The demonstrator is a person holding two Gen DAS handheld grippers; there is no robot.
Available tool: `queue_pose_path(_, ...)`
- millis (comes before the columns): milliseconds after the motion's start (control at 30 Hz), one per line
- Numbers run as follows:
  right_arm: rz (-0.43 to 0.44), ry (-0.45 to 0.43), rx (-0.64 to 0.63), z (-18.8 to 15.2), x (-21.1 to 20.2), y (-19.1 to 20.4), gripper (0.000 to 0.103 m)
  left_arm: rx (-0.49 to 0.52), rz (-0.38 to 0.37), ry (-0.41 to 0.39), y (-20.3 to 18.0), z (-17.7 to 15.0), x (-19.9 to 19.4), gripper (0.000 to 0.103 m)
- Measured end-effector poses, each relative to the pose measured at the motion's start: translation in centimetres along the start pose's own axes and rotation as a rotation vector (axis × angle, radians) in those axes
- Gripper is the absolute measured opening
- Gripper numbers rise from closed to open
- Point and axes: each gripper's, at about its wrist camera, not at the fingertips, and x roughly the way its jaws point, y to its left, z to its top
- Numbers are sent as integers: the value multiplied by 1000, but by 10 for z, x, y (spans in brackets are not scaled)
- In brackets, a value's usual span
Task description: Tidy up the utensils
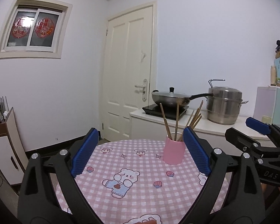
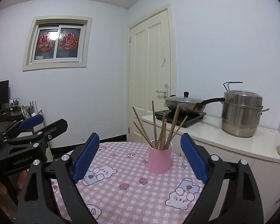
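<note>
The left gripper [image 1: 141, 149] and right gripper [image 2: 140, 154] hover spread wide and empty above the pink checked tablecloth [image 2: 132, 196]. Just beyond their blue fingertips [image 2: 92, 141] stands an upright pink cup [image 2: 159, 159] on the table, its brown wooden chopsticks [image 2: 164, 128] fanning upward and outward.

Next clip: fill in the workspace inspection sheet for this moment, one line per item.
Surface: round table with pink checked bear-print cloth.
Job's things: pink cup upright on the cloth, chopsticks standing in it, splayed.
Clutter: nothing seen on the cloth.
Grippers: left gripper open, empty; right gripper open, empty; both short of the cup.
Cables: nothing seen.
Surroundings: lidded wok, steamer pot on the counter; door; window.
</note>
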Motion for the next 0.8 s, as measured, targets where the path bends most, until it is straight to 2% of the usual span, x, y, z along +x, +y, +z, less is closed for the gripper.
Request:
queue_pose_path(267, -15, -23, 5, -5, -9, 8, 91, 20, 102, -71, 1, 1, -18, 91)
queue_pose_path(633, -28, -25, 10, -11, -12, 10, 94, 23, 77, -65, 5, -2, -22, 92)
queue_pose_path(800, -27, -27, 8, -12, -13, 13, 95, 35, 91, -75, 4, -5, -24, 93)
